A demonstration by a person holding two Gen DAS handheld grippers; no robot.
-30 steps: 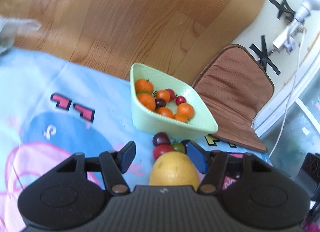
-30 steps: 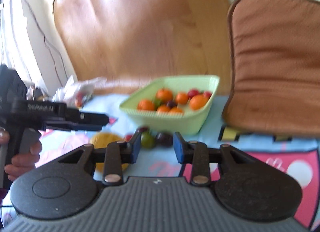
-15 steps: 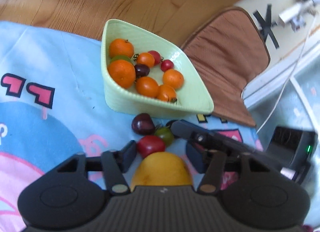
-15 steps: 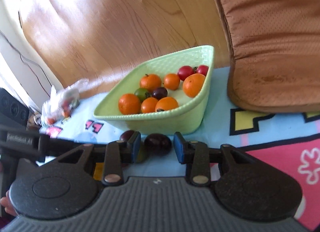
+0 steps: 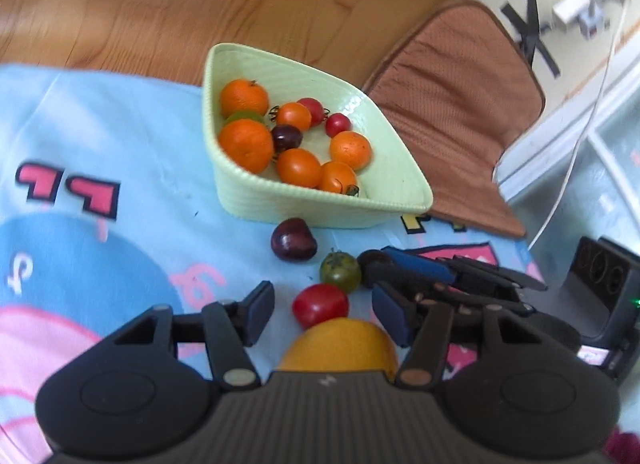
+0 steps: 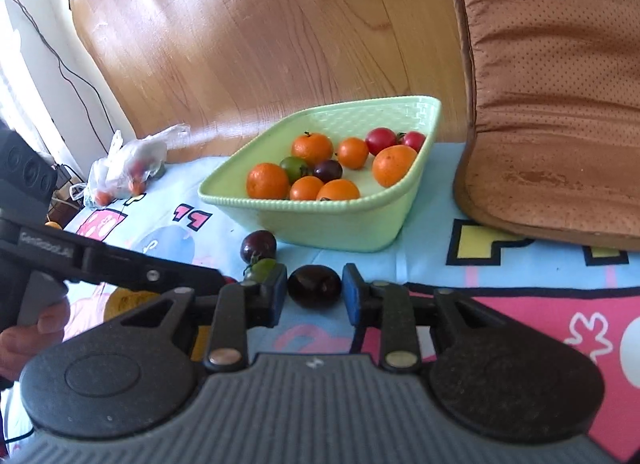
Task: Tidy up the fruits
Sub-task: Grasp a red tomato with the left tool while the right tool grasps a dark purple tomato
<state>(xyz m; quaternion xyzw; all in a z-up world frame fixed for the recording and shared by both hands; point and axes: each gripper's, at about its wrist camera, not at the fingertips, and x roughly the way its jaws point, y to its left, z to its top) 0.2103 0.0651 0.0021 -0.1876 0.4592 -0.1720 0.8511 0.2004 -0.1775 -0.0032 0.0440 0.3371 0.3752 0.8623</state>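
Note:
A pale green basket [image 5: 256, 199] [image 6: 352, 223] on the blue mat holds several oranges and tomatoes. In front of it lie a dark plum [image 5: 293, 240] [image 6: 258, 246], a green tomato [image 5: 340, 272] [image 6: 262, 268], a red tomato [image 5: 320, 304], a yellow fruit [image 5: 340, 348] and a dark tomato [image 6: 315, 286]. My left gripper [image 5: 326, 314] is open around the red tomato, above the yellow fruit. My right gripper [image 6: 315, 294] is open with the dark tomato between its blue pads, not touching; it also shows in the left wrist view [image 5: 404, 268].
A brown seat cushion [image 5: 452, 111] [image 6: 552, 87] lies right of the basket, overlapping the mat. A plastic bag of fruit [image 6: 128, 167] sits at the mat's far left edge. Wooden floor lies beyond. A white cable [image 5: 580, 135] runs along the wall.
My left gripper has pulled back a little, so the red tomato sits between its fingers. My right gripper has come down and forward around the dark tomato.

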